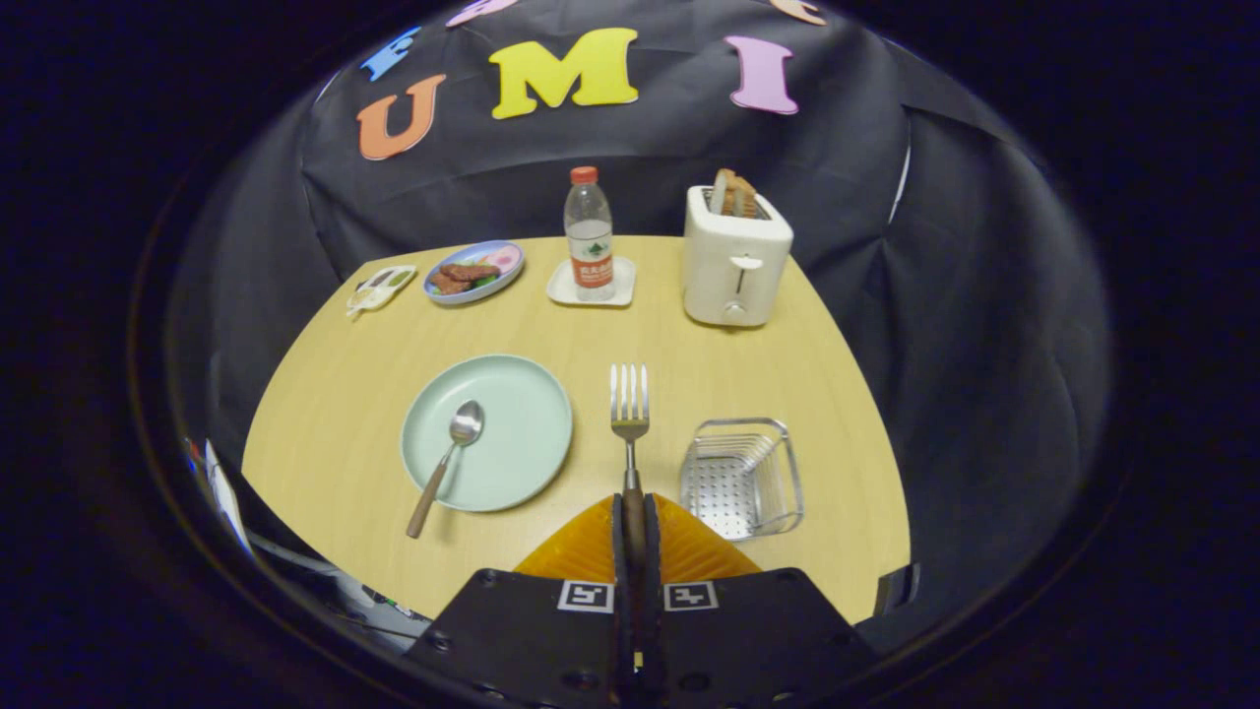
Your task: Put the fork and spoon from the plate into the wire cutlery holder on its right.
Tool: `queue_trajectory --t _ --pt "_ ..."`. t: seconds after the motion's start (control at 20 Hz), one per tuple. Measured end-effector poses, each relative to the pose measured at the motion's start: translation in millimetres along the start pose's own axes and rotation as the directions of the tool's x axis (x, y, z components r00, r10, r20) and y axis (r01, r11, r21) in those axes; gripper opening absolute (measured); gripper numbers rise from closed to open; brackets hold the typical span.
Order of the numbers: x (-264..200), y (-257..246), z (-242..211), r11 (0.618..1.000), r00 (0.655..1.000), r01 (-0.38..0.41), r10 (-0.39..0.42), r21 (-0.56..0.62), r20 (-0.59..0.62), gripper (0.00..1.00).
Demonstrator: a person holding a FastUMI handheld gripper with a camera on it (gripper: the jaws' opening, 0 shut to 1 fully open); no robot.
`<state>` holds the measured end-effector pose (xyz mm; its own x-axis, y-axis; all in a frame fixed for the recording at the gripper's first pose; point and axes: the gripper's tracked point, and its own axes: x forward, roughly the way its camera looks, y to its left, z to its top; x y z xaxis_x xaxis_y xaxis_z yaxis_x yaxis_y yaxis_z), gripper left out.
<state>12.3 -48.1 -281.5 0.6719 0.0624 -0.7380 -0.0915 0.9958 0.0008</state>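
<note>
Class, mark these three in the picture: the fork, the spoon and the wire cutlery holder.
fork (629,418): gripper view, base of the tines, just ahead of the fingers.
spoon (465,424): gripper view, its bowl, on the plate.
wire cutlery holder (736,484): gripper view, its perforated floor.

A black gripper (633,532) body is seen, studded with round screws. Two square black-and-white markers are fixed at its front edge, one beside each ribbed finger (689,551).
</note>
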Motion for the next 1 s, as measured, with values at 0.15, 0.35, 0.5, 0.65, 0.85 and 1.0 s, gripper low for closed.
queue_trajectory --t 0.15,0.35,0.5,0.65,0.85,1.0 --pt "-11 -32 -10 0.999 1.000 0.022 -0.021 0.032 -0.018 0.04" --pt "-21 -60 -16 0.996 0.999 0.046 -0.045 0.078 -0.019 0.04" --pt "-23 -62 -26 0.997 0.997 0.025 -0.019 0.068 -0.077 0.04" --pt "-22 -61 -28 0.998 0.993 0.010 -0.003 0.058 -0.115 0.06" --pt "-15 -63 -24 0.997 0.991 0.029 -0.019 0.075 -0.134 0.06" --pt "-13 -62 -25 0.997 0.987 0.042 -0.031 0.067 -0.156 0.06"
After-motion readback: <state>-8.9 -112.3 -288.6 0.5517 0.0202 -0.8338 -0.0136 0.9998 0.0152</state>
